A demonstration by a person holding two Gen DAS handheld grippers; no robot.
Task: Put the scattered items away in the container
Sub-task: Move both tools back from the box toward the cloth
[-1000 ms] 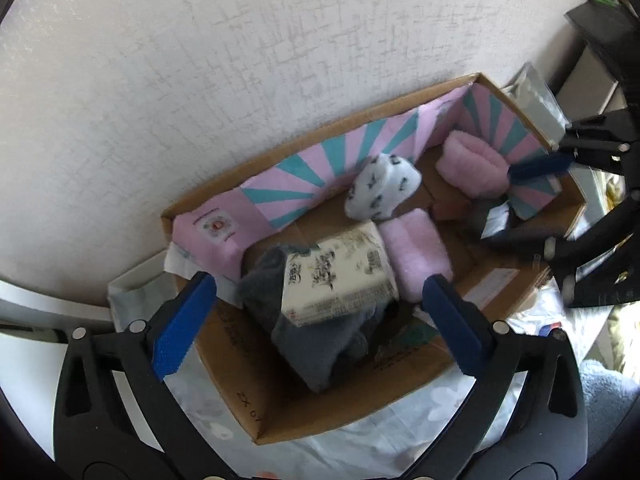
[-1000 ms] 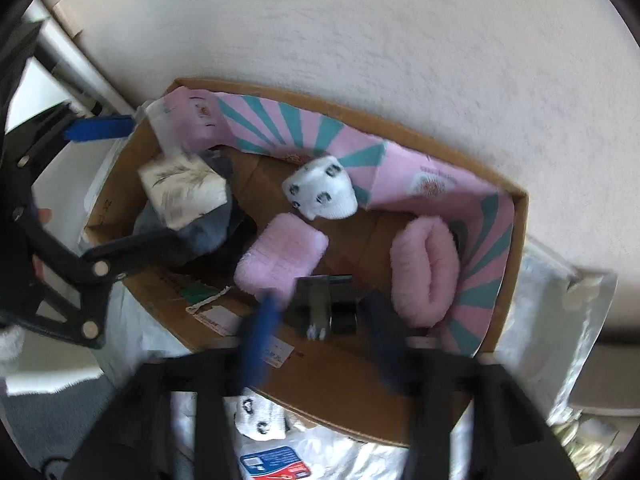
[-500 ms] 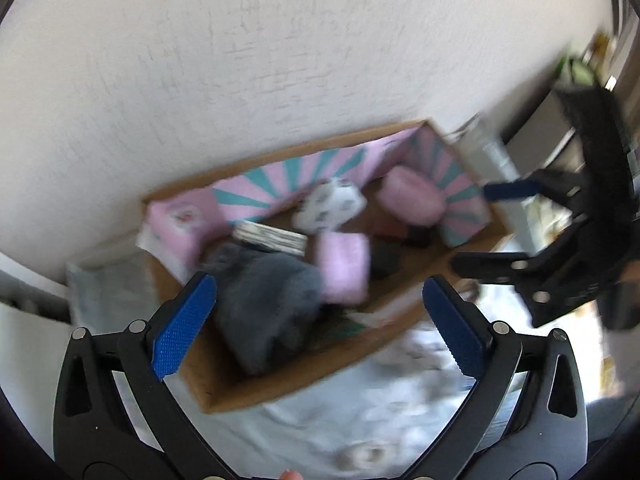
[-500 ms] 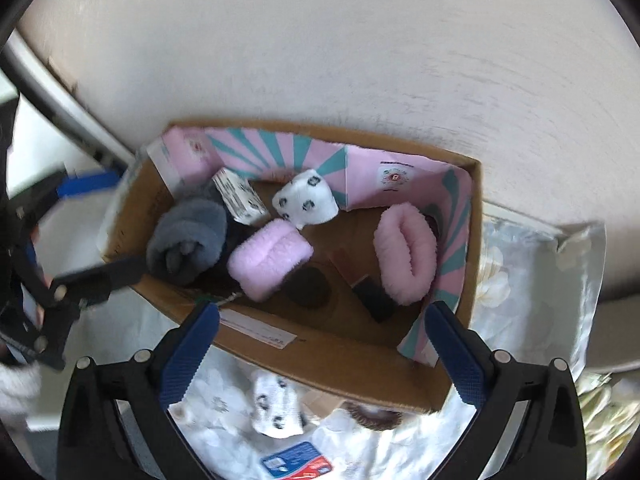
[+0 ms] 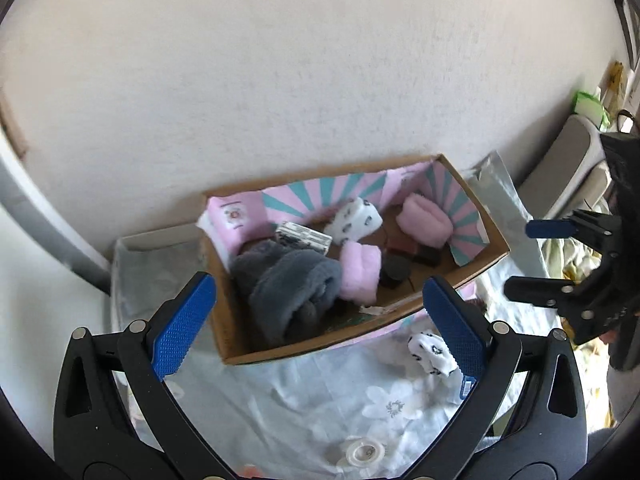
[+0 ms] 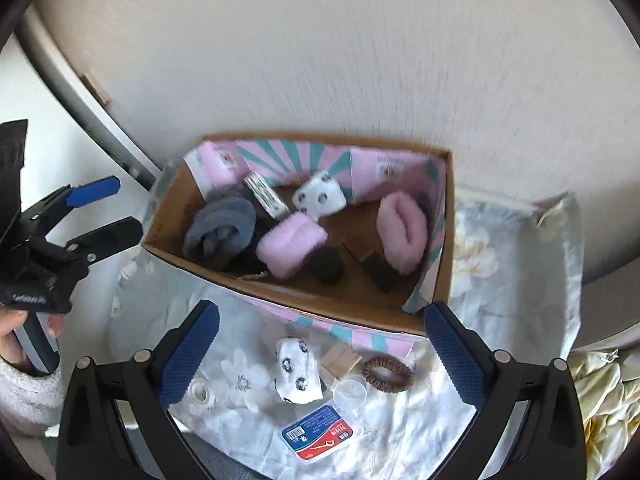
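Left wrist view: left gripper (image 5: 320,320) had pulled back and up since a second ago, when it hung right over the cardboard box (image 5: 256,354); jaws wide apart, holding nothing. The tissue pack (image 5: 302,236) that lay on top of the grey socks (image 5: 288,284) a second ago had tipped onto its edge behind them, mid-frame, against the striped liner. Box centre of frame also held a panda sock (image 5: 358,220), two pink rolls (image 5: 360,276), and small dark bits. Another panda sock (image 5: 430,352) lay on the floral cloth (image 5: 320,396) at lower right, outside the box. A clear tape roll (image 5: 362,450) sat at bottom centre.

Right wrist view: right gripper (image 6: 320,352) had also retreated; it was blurred low in the box a second ago, now above the near wall, fingers spread wide, empty. A dark round piece (image 6: 326,266) and a black block (image 6: 382,274) lay on the box floor, centre. Still loose on the cloth, lower centre: panda sock (image 6: 296,372), brown hair tie (image 6: 388,374), red-blue packet (image 6: 320,438), small clear cup (image 6: 350,394), tan block (image 6: 340,360), tape roll (image 6: 202,392).

Judgement: both drops done, several items left, so task roughly mid-way; next pick likely the loose sock.
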